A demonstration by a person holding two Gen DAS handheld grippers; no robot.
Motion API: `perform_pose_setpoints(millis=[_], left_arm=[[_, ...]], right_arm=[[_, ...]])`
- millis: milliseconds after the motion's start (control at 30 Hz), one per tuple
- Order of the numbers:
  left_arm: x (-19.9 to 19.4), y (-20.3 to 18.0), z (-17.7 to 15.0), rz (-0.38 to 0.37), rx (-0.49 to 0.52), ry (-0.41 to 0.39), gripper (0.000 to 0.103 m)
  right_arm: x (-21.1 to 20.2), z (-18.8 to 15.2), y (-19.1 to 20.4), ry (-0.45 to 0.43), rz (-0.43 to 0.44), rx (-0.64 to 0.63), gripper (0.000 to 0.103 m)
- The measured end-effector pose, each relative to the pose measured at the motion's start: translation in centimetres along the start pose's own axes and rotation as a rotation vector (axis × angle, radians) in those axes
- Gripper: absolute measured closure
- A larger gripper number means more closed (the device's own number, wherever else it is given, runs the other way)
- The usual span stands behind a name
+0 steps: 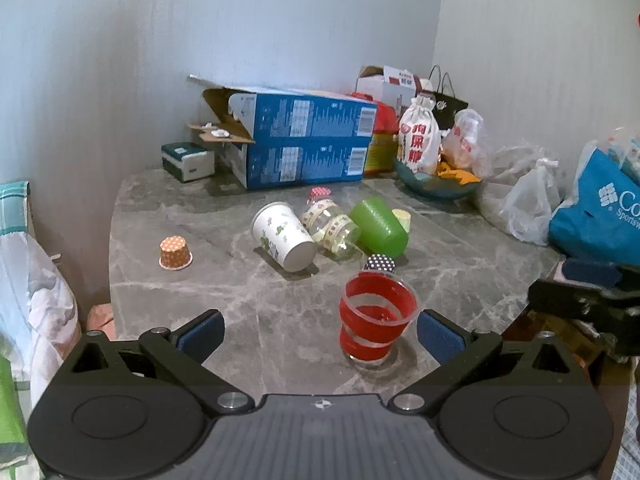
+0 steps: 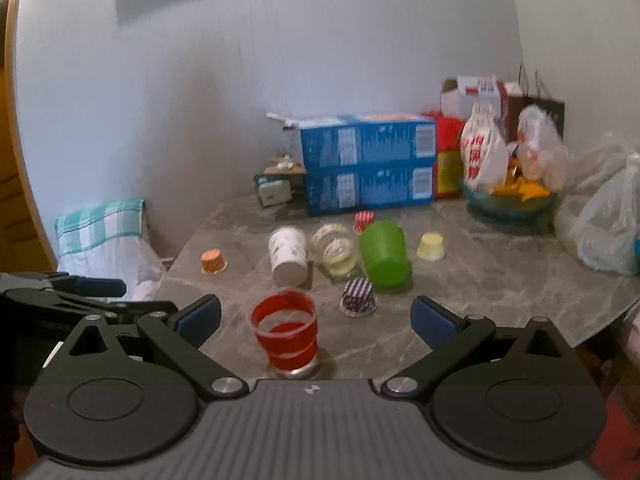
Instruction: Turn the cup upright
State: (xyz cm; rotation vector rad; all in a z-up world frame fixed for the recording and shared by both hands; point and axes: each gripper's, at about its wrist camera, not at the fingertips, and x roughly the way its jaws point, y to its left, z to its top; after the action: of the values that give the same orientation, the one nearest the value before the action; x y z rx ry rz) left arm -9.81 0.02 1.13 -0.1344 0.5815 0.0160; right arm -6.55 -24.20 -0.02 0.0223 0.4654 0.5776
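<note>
Red cup already stands mouth-up on the grey table, so it looks finished. My guess is the next target is one of the cups lying on their sides: white paper cup, clear cup or green cup, bunched together at 12 o'clock from the red one.

Both claws are spread wide with nothing between the pads. Left claw has the red cup just inside its right pad, at about 1 o'clock from its centre; I can't tell if they touch. From the right claw, the red cup sits at 9 o'clock, near its left pad.

To do it well: take the white paper cup first, it's the outermost. Approach over the red cup without clipping it. Pinch lightly across the wall near the closed end, since paper crushes. Lift clear of the clear cup, rotate mouth-up, and set down flat on open table at 9 o'clock from the pile.
</note>
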Motion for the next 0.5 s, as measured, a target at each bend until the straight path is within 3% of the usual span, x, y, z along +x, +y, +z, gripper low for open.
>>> perform_pose_setpoints(millis=[500], left_arm=[[-0.4, -1.2, 0.2, 0.003, 0.023, 0.018, 0.0]], right_arm=[[0.5, -0.9, -1.4, 0.049, 0.021, 0.059, 0.001]])
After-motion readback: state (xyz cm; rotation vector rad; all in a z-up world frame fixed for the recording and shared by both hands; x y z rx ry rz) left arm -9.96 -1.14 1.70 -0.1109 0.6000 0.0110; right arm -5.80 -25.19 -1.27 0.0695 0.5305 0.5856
